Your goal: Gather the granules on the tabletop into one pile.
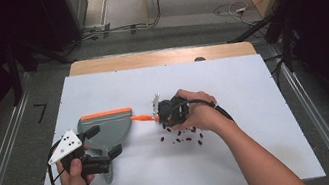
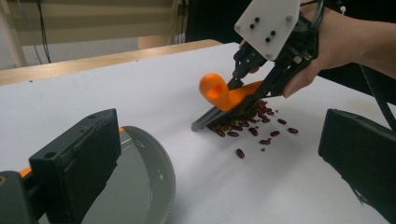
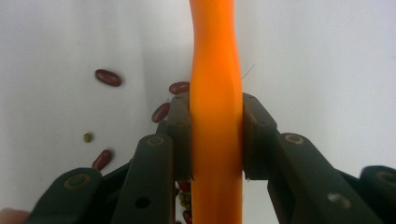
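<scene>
Mid-desk: right gripper (image 1: 160, 116) jaws clamped on the orange brush (image 2: 224, 95), bristles down in the red beans (image 2: 254, 128).
Left gripper (image 1: 102, 143) jaws wide, over the grey dustpan (image 1: 107, 127) at desk (image 1: 245, 160) left. No readable writing. Bare white surface all round the beans; front edge and far edge well apart from them.

Glossy orange plastic brush handle (image 3: 215, 116), smooth grey plastic dustpan (image 1: 105, 130), matt white tabletop (image 1: 231, 76), shiny dark-red beans (image 2: 252, 130)

Both claws black w/ orange bits & looping black cables; left claw (image 1: 101, 142) has white screw-dotted plate; forearms bare.
</scene>
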Tool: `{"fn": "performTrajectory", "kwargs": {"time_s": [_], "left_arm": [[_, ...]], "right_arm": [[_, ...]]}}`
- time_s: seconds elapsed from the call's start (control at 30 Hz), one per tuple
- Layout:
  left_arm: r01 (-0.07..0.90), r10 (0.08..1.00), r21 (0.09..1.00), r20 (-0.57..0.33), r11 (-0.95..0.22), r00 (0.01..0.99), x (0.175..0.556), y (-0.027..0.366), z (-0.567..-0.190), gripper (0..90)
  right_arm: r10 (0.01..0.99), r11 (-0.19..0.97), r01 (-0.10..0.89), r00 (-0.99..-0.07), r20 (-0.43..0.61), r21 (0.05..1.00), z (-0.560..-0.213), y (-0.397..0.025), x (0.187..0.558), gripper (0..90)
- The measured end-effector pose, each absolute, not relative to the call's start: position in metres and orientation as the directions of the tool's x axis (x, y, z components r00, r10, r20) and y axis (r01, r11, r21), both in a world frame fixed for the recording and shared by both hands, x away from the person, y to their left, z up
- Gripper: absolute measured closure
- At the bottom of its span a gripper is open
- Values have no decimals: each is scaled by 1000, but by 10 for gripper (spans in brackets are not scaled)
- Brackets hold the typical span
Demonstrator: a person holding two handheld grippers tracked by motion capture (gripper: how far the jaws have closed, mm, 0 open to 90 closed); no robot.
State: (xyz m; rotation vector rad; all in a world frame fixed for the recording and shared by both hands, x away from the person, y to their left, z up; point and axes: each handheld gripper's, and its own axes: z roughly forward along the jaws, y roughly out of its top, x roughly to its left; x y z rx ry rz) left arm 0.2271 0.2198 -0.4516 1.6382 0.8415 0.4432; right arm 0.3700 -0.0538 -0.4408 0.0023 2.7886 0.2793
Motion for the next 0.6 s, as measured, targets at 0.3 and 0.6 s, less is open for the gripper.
{"fn": "performTrajectory", "kwargs": {"time_s": [0.3, 0.6], "left_arm": [[284, 730, 957, -151, -61, 667, 227, 220, -451, 0], [286, 732, 957, -157, -53, 663, 228, 223, -451, 0]], "right_arm": [[16, 980, -65, -918, -396, 190, -434, -58, 362, 688], [181, 940, 52, -914, -363, 337, -401, -67, 364, 688]]}}
